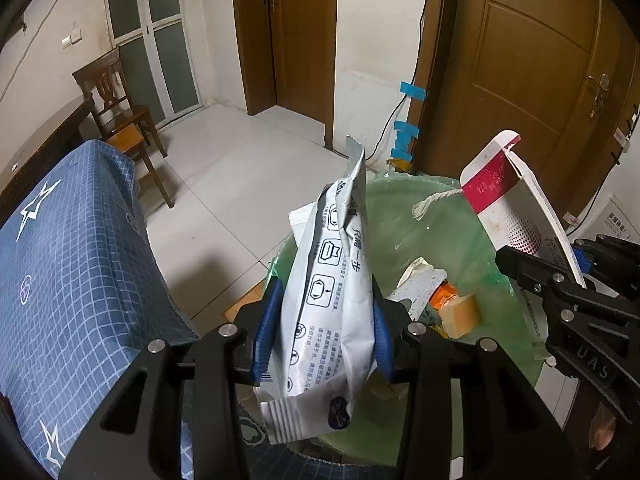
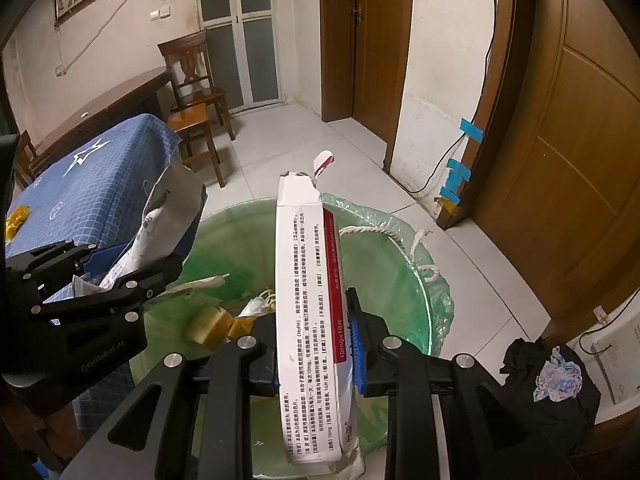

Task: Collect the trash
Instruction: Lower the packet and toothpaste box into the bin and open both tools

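The left claw (image 1: 324,332) is clamped on a silver pouch (image 1: 328,300), held upright over the bin (image 1: 452,216) with the green liner. The right claw (image 2: 316,344) is clamped on a white and red box (image 2: 308,300), also above the bin. Some scraps (image 1: 452,308) lie inside the bin.

"GenRobot.AI" is faintly embossed on the black body of the left claw (image 2: 120,276), and "DAS" is seen on the right claw (image 1: 576,276). "10mg×10片" is printed in white on the red stripe of the white medicine box (image 2: 310,312), above columns of small Chinese text. "只需一步" is carried, beside pictograms, on the silver pouch (image 1: 328,304).
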The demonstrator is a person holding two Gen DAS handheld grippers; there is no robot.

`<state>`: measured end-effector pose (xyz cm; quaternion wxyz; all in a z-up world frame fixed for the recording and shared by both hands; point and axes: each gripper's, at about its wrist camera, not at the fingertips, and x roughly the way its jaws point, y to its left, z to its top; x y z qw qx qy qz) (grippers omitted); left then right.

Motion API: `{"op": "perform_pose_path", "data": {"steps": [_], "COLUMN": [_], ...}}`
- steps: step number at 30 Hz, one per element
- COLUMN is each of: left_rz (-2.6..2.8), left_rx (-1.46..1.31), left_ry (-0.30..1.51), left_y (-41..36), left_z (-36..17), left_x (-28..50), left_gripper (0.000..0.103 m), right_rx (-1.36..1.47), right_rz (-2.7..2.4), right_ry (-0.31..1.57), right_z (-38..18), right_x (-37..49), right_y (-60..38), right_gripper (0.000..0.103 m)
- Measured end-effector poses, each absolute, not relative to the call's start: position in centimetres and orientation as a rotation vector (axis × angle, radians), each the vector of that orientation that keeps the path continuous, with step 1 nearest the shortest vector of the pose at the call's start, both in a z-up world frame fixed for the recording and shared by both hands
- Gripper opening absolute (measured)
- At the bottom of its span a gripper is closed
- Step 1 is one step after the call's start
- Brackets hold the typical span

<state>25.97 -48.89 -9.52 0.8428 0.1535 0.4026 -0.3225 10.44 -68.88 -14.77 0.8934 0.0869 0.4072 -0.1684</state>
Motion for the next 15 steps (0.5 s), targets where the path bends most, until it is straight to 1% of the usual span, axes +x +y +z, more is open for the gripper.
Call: {"op": "perform_pose_path", "data": {"steps": [12,14,15], "left_rz": [-0.676,-0.675,-0.673], "left_rx": [0.339,0.338,0.338], "left_ry": [0.844,0.846,0.849], "left_y": [-49.75,-49.80,-49.85], "left_z": [-9.81,-9.81,-9.86], "left_x": [25.87,25.85,25.84], "left_gripper": [0.040,0.041,0.043], "right_rx": [0.180,0.180,0.179], "right_rz": [-0.345,-0.343,-0.344], "right_ry": [0.837,0.834,0.833], "right_z": [-14.66,-14.51,-14.46], "right_x": [10.26,10.19,10.10], "right_y": [-68.76,-68.77,-68.80], "right_gripper": [0.026,0.026,0.027]}}
